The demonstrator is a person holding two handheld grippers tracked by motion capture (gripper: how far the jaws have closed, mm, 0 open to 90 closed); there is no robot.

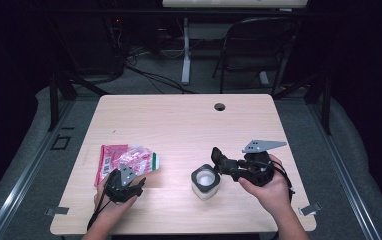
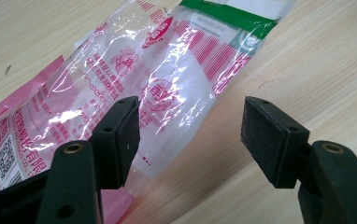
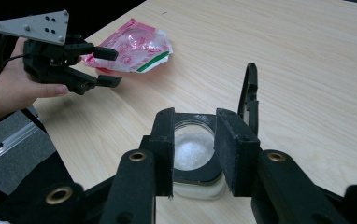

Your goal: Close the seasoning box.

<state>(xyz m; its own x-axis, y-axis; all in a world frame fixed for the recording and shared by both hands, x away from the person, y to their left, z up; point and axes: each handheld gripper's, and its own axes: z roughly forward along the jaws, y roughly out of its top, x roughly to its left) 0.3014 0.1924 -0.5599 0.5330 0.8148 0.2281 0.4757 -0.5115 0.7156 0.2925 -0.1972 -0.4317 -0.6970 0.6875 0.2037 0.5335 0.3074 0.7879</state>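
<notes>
The right gripper (image 1: 218, 161) hovered just beside the square jar (image 1: 206, 181) of white grains near the front edge of the table (image 1: 189, 120), jaws half apart and empty. The jar stood toward the person's left of its tips and slightly lower. The left gripper (image 1: 129, 186), jaws wide apart, rested over the near end of the pink bag (image 1: 126, 160), whose long axis ran left to right

From my seat I see the pale wooden table (image 1: 179, 125) with a round cable hole (image 1: 220, 106) near its far edge. Beyond it a dark folding chair (image 1: 256, 47) stands on grey floor beside a white desk leg (image 1: 185, 50), with cables (image 1: 149, 75) trailing nearby.
</notes>
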